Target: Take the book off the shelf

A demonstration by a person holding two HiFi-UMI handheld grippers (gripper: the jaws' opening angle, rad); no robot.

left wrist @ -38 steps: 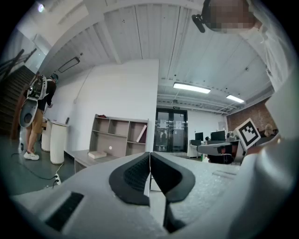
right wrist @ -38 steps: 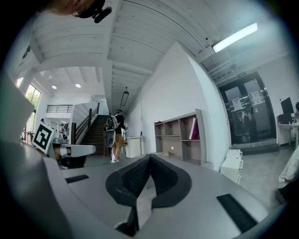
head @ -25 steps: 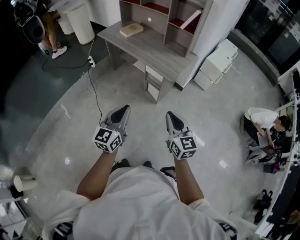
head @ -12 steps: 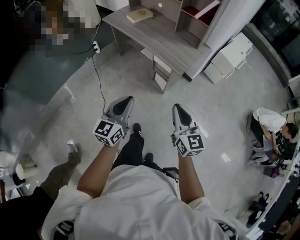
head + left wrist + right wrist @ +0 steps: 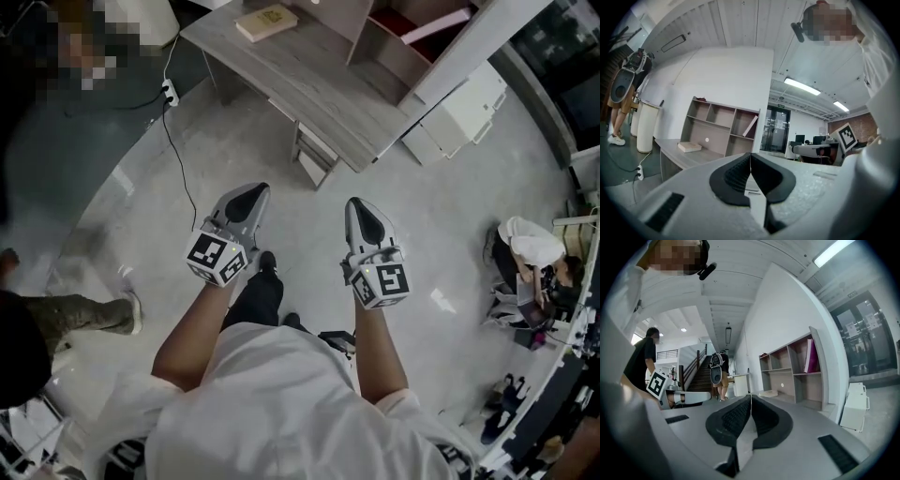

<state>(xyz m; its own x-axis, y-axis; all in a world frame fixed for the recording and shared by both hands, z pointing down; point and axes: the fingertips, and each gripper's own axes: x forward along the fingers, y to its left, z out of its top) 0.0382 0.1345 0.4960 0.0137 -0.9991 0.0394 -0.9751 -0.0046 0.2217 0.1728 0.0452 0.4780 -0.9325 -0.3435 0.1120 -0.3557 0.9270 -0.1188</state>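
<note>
Head view puts the grey wooden desk (image 5: 309, 84) at twelve o'clock, its front edge running diagonally. A bare stretch of pale polished floor (image 5: 300, 202) lies between that edge and both tools. The left gripper (image 5: 251, 193) and right gripper (image 5: 360, 208) are held side by side and well apart from the desk. In the gripper views, the jaws of the left gripper (image 5: 750, 157) and of the right gripper (image 5: 751, 400) are pressed together with nothing between them.

The thin pink book (image 5: 433, 25) leans tilted in a compartment of the grey open shelf unit (image 5: 359, 33) on the desk, at one o'clock. A tan book (image 5: 266, 21) lies flat on the desktop at twelve. A white cabinet (image 5: 459, 108) stands just beside the desk's right end, at two. A bystander's boot (image 5: 111, 311) stands at nine o'clock.
</note>
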